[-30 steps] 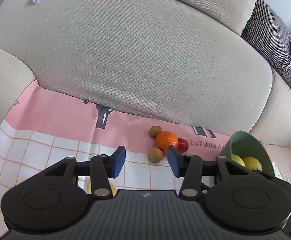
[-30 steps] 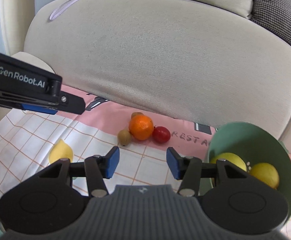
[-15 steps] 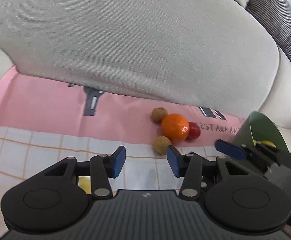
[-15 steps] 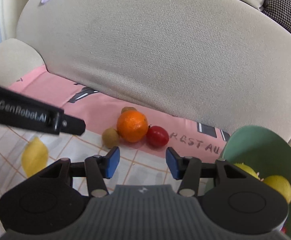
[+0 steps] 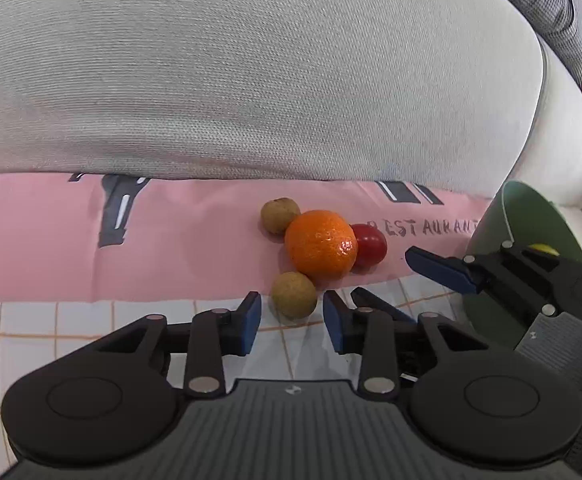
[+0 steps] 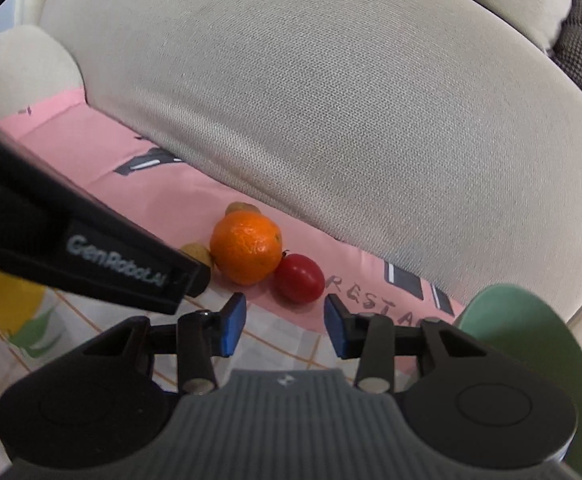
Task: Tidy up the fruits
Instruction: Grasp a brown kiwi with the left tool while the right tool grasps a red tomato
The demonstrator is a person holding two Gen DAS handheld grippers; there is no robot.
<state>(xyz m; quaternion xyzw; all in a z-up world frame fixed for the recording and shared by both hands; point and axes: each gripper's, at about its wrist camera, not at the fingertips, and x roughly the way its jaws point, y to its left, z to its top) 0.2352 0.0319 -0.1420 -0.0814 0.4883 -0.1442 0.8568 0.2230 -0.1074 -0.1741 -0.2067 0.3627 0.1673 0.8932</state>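
The left gripper [image 5: 289,322], its jaws just narrowed but gripping nothing, is aimed at the near brown fruit [image 5: 294,294]; beyond it, the touching orange [image 5: 321,245] could be nudged and rolled away.

The orange [image 5: 321,245] is being hemmed in: a brown fruit [image 5: 279,215] behind it, another [image 5: 294,294] in front, a red fruit [image 5: 369,245] touching its right. The sofa cushion [image 5: 251,80] is looming just behind the orange, and the green bowl [image 5: 531,216] is standing well right. Bare cloth [image 5: 51,240] is being left open to the orange's left.
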